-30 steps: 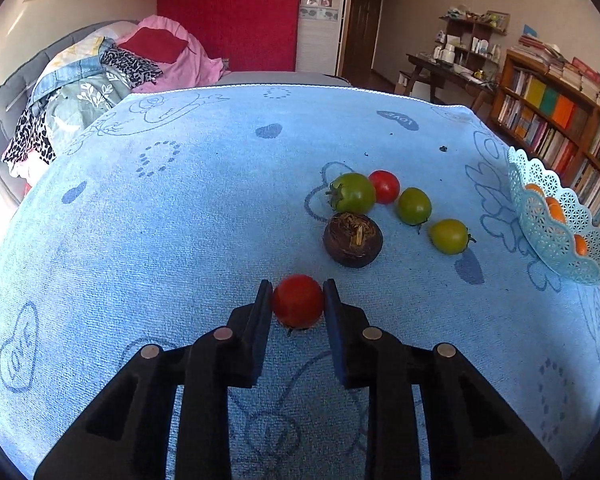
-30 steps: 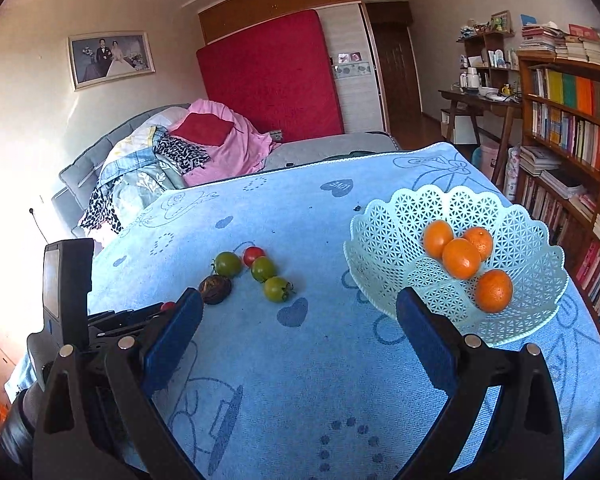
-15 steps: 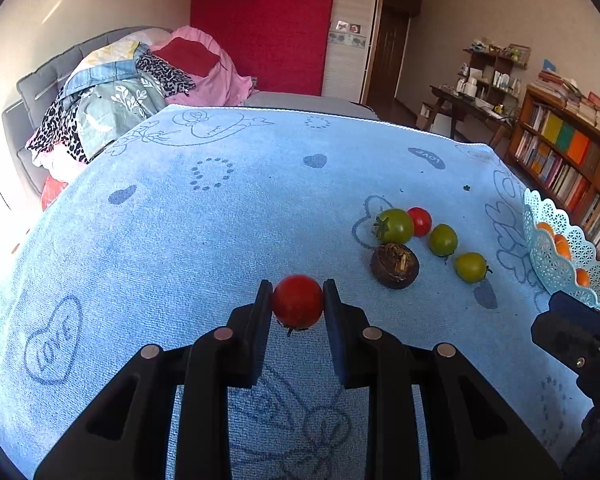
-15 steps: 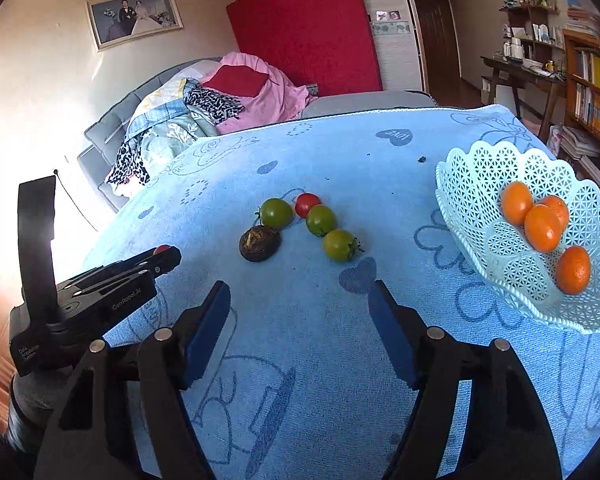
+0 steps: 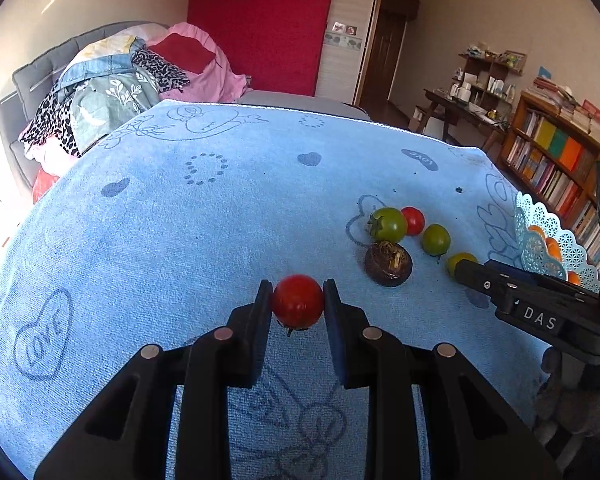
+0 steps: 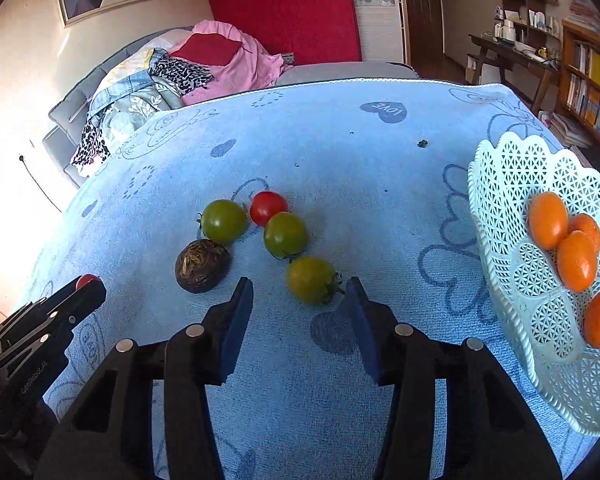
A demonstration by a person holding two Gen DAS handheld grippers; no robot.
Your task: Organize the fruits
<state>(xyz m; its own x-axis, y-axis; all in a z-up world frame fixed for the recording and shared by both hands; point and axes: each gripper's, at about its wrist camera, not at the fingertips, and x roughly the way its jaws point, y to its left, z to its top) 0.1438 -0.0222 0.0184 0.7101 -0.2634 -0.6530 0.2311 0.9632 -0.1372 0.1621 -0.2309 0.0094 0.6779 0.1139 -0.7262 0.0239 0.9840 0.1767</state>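
Note:
My left gripper [image 5: 297, 300] is shut on a red tomato [image 5: 298, 301] and holds it above the blue towel [image 5: 180, 220]. My right gripper [image 6: 299, 294] is open, its jaws on either side of a yellow-green tomato [image 6: 311, 279] on the towel. Behind that lie a green tomato [image 6: 285, 235], a small red tomato [image 6: 267, 207], another green tomato [image 6: 223, 221] and a dark brown round fruit [image 6: 201, 265]. A white lattice basket [image 6: 512, 272] at the right holds several oranges [image 6: 576, 260]. The left gripper also shows at the left of the right wrist view [image 6: 85, 286].
A sofa piled with clothes [image 6: 172, 76] stands behind the table. Bookshelves [image 5: 556, 164] and a desk [image 5: 464, 108] are at the right. The towel's far edge [image 5: 300, 110] marks the table's back.
My right gripper has moved in over the fruit cluster and narrowed around the yellow-green tomato. My left gripper has drawn back to the left, still holding the red tomato.

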